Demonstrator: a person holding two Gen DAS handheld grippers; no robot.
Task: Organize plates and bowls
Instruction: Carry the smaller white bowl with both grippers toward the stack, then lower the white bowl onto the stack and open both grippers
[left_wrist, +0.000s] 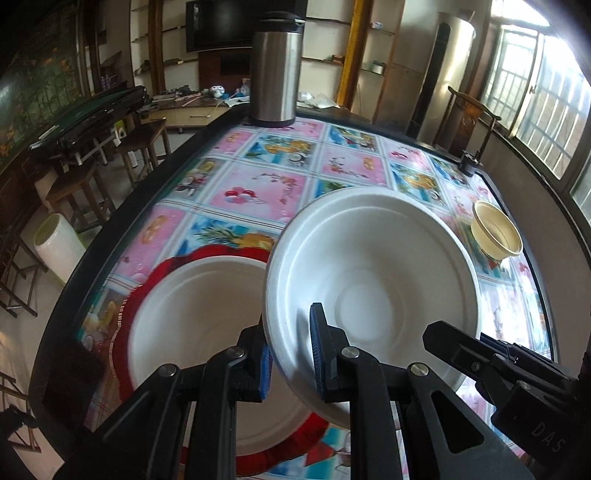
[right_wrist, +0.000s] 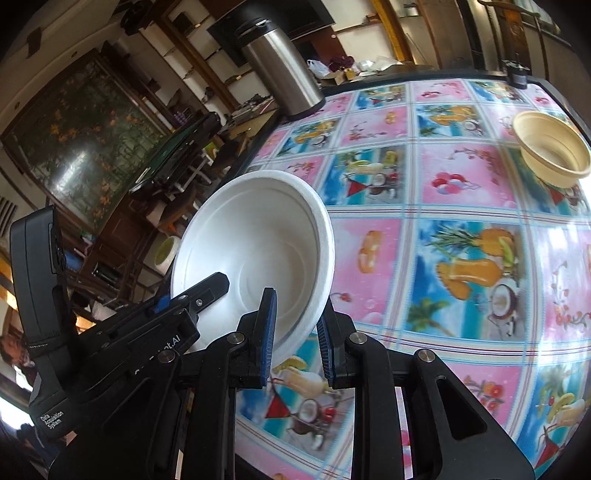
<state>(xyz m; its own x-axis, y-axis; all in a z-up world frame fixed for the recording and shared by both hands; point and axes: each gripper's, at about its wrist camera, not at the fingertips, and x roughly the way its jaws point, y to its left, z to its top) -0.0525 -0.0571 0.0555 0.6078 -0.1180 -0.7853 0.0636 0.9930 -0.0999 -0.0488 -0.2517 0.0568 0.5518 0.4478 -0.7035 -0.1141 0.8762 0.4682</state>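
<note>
both your grippers have hold of the same white foam bowl (left_wrist: 373, 273), lifted clear of the table (left_wrist: 258, 177) and tilted. your left gripper (left_wrist: 291, 354) is closed tight on the near-left part of the rim, one blue pad (left_wrist: 318, 347) inside the bowl and the other outside against the wall. your right gripper (right_wrist: 295, 347) is nearly closed on the rim at the opposite side, its pads likewise one inside and one outside. from the left wrist view you can see the right gripper reaching in at the bowl's lower right edge; from the right wrist view the left gripper comes in from the lower left.

under and to the left of the held bowl in the left wrist view, a white plate (left_wrist: 195, 321) lies on a red plate (left_wrist: 147, 280) with a scalloped edge, near the table's near-left side. the held bowl overlaps the white plate's right part in that view; whether they touch, you cannot tell.

a cream bowl (left_wrist: 496, 234) stands upright on the far right of the table, well apart from the rest. a steel flask (left_wrist: 275, 70) stands at the far edge. the table wears a glossy pink and blue picture cloth.
</note>
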